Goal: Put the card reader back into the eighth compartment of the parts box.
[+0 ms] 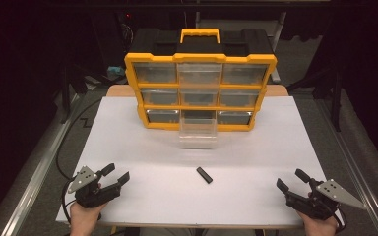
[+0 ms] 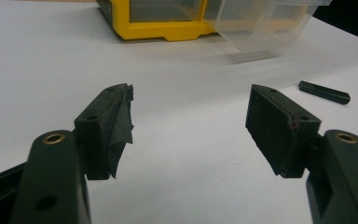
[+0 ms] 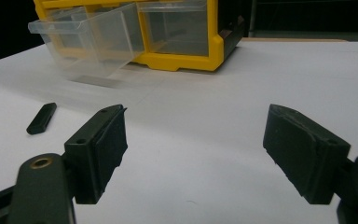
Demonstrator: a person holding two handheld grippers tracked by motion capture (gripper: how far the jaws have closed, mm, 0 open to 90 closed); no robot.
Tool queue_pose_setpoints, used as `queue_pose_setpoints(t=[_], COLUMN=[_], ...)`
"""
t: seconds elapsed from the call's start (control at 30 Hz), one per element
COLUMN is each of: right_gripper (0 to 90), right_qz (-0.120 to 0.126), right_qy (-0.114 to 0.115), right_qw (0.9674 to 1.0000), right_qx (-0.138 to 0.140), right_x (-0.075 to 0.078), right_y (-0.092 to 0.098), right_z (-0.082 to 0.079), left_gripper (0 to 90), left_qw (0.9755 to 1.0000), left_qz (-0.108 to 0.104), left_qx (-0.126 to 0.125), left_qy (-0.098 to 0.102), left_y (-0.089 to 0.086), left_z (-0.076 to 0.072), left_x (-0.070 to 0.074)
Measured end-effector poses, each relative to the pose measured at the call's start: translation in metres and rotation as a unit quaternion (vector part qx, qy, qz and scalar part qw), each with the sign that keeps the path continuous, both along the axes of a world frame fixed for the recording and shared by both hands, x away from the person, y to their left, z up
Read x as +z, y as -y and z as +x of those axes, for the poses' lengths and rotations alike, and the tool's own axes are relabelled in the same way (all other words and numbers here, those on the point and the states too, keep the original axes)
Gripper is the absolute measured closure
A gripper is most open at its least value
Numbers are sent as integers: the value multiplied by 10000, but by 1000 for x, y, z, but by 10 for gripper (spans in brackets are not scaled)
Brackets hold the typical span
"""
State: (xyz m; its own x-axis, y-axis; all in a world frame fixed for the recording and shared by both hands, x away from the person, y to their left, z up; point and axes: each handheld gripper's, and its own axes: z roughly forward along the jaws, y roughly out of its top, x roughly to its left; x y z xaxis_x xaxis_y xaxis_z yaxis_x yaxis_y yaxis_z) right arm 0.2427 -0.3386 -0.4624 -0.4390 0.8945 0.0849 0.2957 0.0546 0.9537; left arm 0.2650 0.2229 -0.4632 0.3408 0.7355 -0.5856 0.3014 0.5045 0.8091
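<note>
Both grippers' jaws wide apart (nothing held)

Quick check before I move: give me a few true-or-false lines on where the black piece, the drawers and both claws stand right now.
1. The small black piece lies on the white table, apart from both claws. True.
2. The bottom middle drawer of the yellow cabinet is pulled out. True.
3. The left claw is shut on the black piece. False: its jaws stand open with nothing between them.
4. The right claw is open. True.
5. The black piece lies inside the pulled-out drawer. False: it lies on the table in front of the drawer, nearer the person.
</note>
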Motion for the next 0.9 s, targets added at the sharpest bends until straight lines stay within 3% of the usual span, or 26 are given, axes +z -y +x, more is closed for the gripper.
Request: queue_pose_setpoints(t=[0.9], right_gripper=[218], right_qz=[21], right_qy=[-73], right_qw=[10000], right_qx=[46], right_x=[0], right_y=[-5], right_z=[4], left_gripper=[314], left_qw=[9999], left_qz=[39], left_qx=[-101], left_qy=[-5], left_y=[5], left_z=[-1], left_x=[-1])
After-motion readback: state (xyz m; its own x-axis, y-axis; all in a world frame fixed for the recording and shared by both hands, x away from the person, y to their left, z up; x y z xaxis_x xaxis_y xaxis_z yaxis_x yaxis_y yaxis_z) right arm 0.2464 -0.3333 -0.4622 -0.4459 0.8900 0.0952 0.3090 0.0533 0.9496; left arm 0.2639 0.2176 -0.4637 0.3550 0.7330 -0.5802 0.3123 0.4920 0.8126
